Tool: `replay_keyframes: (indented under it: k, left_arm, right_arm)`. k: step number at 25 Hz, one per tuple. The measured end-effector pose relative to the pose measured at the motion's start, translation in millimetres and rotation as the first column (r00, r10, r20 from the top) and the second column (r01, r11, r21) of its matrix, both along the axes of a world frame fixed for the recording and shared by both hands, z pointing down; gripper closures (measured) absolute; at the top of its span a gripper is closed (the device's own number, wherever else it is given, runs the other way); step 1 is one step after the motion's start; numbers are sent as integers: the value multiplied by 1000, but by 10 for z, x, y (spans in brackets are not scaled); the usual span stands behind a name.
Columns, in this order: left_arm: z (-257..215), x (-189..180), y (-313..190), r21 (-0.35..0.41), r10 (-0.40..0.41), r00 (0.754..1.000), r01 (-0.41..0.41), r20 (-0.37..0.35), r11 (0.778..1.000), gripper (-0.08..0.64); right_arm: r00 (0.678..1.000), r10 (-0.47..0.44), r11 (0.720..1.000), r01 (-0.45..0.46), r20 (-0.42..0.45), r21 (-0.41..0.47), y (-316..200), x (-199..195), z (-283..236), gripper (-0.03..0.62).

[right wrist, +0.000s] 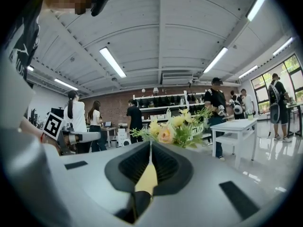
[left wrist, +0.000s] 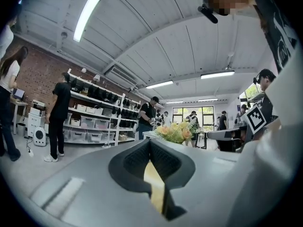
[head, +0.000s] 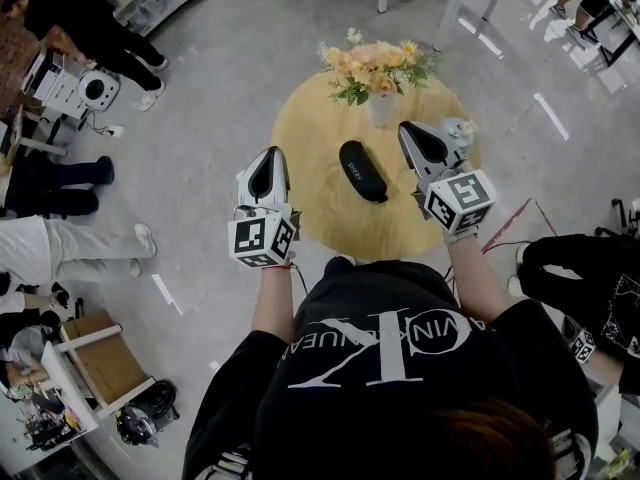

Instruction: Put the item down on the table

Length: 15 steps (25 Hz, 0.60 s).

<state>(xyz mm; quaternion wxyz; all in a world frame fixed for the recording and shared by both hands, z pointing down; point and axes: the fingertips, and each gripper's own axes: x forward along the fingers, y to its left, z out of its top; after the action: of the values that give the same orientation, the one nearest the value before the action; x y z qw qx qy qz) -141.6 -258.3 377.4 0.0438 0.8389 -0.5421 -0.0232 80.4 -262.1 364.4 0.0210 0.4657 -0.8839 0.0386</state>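
Floor (head: 230, 78) is seen all round, smooth, grey and a bit shiny. A round table (head: 310, 118) is set on it, and its flat top is made of pale yellow wood.

Two tools are held over the near half of the table, one at each side, and both are pointed level. The left gripper (head: 268, 160) is made of hard, smooth grey plastic and is shaped like a wedge with a thin tip. Its black, ribbed jaws are pressed together, and nothing is held between them. Only a thin strip of yellow table top is seen through the slit lower down. The right gripper (head: 413, 131) is made the same way. Its jaws are also closed tight on nothing at all. A white cube (head: 263, 240) with black square marks is fixed at the back of each tool.

A soft bunch of peach and yellow flowers (head: 375, 68) with green leaves is stood at the far edge of the table.

The black case (head: 362, 170) is laid flat on the wood near the middle, between the two tools and apart from both. It is long, smooth and rounded at the ends.

The flowers are kept in a small pale vase (head: 381, 108).
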Motion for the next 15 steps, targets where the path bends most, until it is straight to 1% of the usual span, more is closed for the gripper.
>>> replay_keyframes:
  k: [2, 7, 15]
  left_arm:
    - [-71, -1, -13, 13, 2, 1000, -2, -12, 1000, 549]
    - [-183, -10, -21, 37, 4, 1000, -3, -13, 999, 549]
    - [-27, -75, -3, 7, -15, 1000, 15, -8, 1000, 549]
  right_arm:
    - [1000, 2, 1000, -2, 0, 10, -5, -1, -43, 568]
    - [1000, 8, 1000, -8, 2, 26, -14, -7, -132, 568]
    - [1000, 13, 999, -13, 2, 37, -50, -17, -149, 568]
